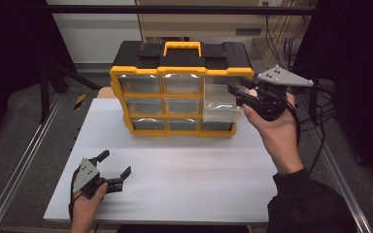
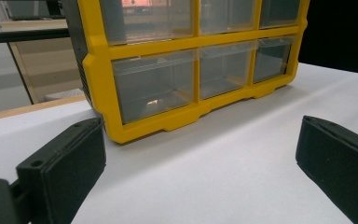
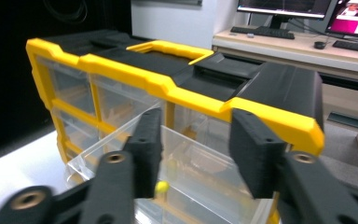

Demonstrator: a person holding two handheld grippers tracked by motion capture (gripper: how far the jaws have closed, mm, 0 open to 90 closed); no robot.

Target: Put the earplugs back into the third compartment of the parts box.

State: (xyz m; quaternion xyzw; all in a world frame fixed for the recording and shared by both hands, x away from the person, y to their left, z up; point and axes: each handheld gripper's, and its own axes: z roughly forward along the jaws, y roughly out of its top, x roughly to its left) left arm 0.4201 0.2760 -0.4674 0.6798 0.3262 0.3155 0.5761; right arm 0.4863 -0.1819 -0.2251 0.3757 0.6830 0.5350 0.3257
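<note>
High view: the yellow organizer sits upper centre on my white counter, its top-right clear drawer pulled out. My right tool is at that drawer's front, jaws partly spread. Left tool rests lower left, wide, holding nothing.

Left gripper view: jaws far apart, organizer up top.

Right gripper view: jaws straddle the drawer wall at centre, not pinching; a small yellow bit lies inside.
</note>
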